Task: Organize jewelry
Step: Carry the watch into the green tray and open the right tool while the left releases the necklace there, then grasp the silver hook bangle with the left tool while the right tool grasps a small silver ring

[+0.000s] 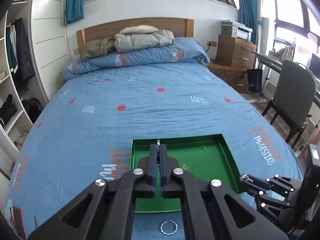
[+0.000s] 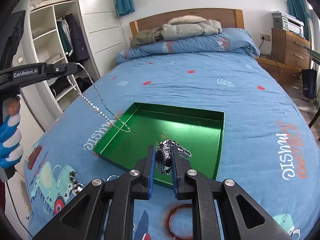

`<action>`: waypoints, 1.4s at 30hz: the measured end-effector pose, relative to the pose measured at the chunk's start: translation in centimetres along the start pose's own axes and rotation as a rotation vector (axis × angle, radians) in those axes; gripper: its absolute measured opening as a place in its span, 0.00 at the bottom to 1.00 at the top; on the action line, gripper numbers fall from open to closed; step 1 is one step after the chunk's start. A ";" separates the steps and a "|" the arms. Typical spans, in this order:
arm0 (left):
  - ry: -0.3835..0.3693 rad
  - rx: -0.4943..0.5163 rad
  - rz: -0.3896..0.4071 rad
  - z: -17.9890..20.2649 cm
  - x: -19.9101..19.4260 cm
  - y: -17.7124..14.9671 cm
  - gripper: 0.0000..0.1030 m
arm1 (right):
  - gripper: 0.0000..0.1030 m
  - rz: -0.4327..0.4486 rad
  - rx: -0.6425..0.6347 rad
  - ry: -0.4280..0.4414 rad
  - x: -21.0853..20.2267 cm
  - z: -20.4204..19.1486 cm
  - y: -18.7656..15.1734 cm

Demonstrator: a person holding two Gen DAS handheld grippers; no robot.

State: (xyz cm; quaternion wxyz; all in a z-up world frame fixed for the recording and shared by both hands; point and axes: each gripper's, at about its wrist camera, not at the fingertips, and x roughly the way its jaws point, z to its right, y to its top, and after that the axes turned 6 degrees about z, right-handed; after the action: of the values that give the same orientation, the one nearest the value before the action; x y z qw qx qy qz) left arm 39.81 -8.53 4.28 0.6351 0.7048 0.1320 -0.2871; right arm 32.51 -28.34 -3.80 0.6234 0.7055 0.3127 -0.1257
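A silver chain (image 2: 94, 98) is pinched in the closed left gripper (image 1: 158, 146) and a wristwatch (image 2: 164, 161) is clamped in the right gripper (image 2: 162, 156), both carried above the green tray (image 2: 221, 136) on the bed (image 2: 200, 84), so lowering and release are judged next.

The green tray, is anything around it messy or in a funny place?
The green tray itself sits flat and looks empty. The odd part is jewelry lying loose on the blue bedspread near it: an orange bangle, a twisted silver ring and a dark beaded piece. None are in the tray yet.
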 end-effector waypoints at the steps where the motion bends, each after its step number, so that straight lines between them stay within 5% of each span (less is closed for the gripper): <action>1: 0.006 0.006 -0.029 0.0 1.8 -0.9 0.02 | 0.14 -0.016 0.008 0.000 1.4 0.5 -0.2; 7: 0.018 0.003 -0.179 -0.3 9.5 -7.4 0.02 | 0.14 -0.126 0.004 -0.041 7.9 2.3 -2.7; 14: -0.017 -0.022 -0.276 -0.5 13.2 -10.4 0.02 | 0.15 -0.199 0.000 -0.078 10.6 3.2 -4.2; 19: -0.050 -0.034 -0.309 -0.6 13.5 -10.7 0.06 | 0.34 -0.212 0.002 -0.094 10.1 3.4 -4.0; 24: -0.048 -0.017 -0.260 -1.1 9.7 -9.3 0.12 | 0.39 -0.149 0.013 -0.109 6.0 2.8 -2.7; 32: -0.028 -0.047 -0.145 -4.7 -1.5 -7.6 0.13 | 0.39 -0.020 0.008 -0.101 -5.4 0.5 -2.0; 42: 0.022 -0.039 -0.114 -8.7 -13.2 -13.6 0.14 | 0.39 0.061 0.030 -0.105 -16.3 -2.2 -5.9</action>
State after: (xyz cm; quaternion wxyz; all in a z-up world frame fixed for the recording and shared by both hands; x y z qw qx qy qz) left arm 23.85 4.46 0.91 0.6298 0.6870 0.1844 -0.3121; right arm 15.94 -30.72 1.09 0.6317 0.7166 0.2559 -0.1483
